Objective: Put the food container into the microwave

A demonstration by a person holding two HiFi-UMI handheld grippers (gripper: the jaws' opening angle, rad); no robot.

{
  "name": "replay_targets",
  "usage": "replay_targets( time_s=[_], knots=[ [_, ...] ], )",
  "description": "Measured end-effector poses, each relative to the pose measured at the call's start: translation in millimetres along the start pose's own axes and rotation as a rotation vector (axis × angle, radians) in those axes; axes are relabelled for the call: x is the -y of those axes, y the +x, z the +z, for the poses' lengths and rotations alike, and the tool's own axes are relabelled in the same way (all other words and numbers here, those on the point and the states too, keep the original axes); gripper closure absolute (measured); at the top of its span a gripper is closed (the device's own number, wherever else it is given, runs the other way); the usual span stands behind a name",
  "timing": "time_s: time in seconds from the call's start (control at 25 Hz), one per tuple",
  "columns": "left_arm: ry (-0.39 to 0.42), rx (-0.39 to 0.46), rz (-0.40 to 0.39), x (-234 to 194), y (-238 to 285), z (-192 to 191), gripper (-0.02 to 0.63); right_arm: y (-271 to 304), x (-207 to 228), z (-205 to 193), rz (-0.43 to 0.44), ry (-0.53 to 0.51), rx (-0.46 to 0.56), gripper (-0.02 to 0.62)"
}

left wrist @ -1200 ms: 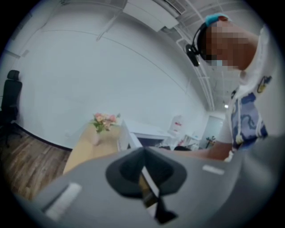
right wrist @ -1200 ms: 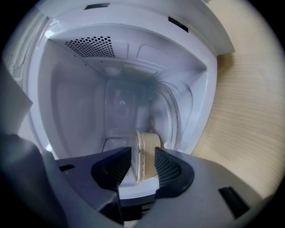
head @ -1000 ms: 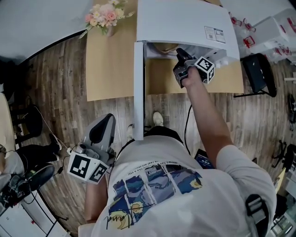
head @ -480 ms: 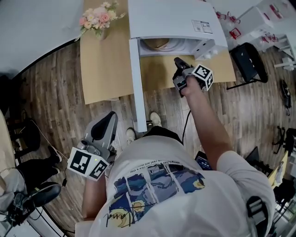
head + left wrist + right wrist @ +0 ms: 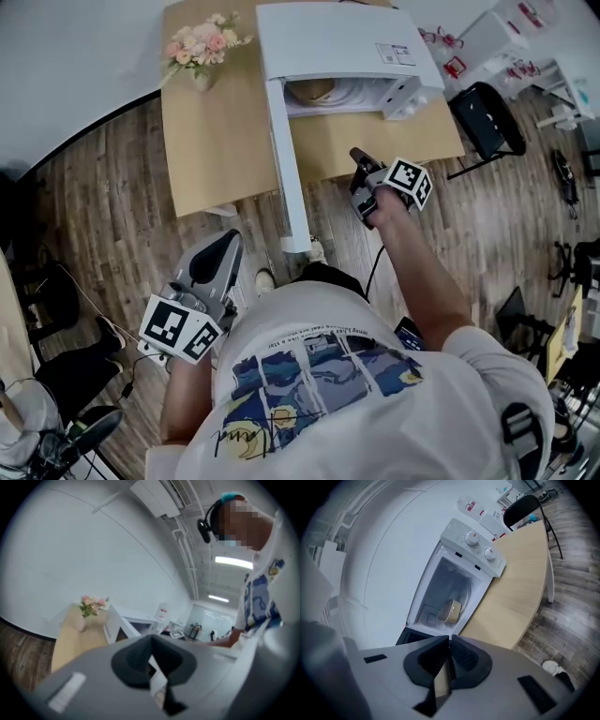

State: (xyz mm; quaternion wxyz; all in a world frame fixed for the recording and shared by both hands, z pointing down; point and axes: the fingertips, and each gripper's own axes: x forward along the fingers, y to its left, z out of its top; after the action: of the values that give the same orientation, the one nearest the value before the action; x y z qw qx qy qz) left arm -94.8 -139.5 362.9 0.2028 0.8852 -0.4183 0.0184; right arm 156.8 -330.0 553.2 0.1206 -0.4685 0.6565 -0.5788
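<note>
The white microwave (image 5: 337, 42) stands on the wooden table (image 5: 216, 141) with its door (image 5: 286, 159) swung wide open. The tan food container (image 5: 319, 89) sits inside on the turntable, and the right gripper view also shows the container (image 5: 452, 610) lying in the cavity. My right gripper (image 5: 361, 171) hovers in front of the table edge, well back from the opening, shut with nothing in it; its jaws (image 5: 449, 639) touch. My left gripper (image 5: 211, 272) hangs low at my left side, shut and holding nothing, pointing past the door edge (image 5: 112, 625).
A vase of pink flowers (image 5: 202, 47) stands on the table left of the microwave. A black chair (image 5: 483, 117) is beside the table's right end. White boxes (image 5: 506, 37) sit at the far right. Wood floor lies between me and the table.
My right gripper has drawn back out of the microwave opening toward me, past the table edge. The container stays inside. The left gripper has hardly moved.
</note>
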Motion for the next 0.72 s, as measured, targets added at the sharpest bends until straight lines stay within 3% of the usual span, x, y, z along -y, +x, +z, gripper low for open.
replay_targets(
  time_s=[0.72],
  knots=[
    [0.004, -0.053, -0.132, -13, -59, -42, 0.598, -126, -57, -98, 0.026, -0.294, 0.071, 0.586]
  ],
)
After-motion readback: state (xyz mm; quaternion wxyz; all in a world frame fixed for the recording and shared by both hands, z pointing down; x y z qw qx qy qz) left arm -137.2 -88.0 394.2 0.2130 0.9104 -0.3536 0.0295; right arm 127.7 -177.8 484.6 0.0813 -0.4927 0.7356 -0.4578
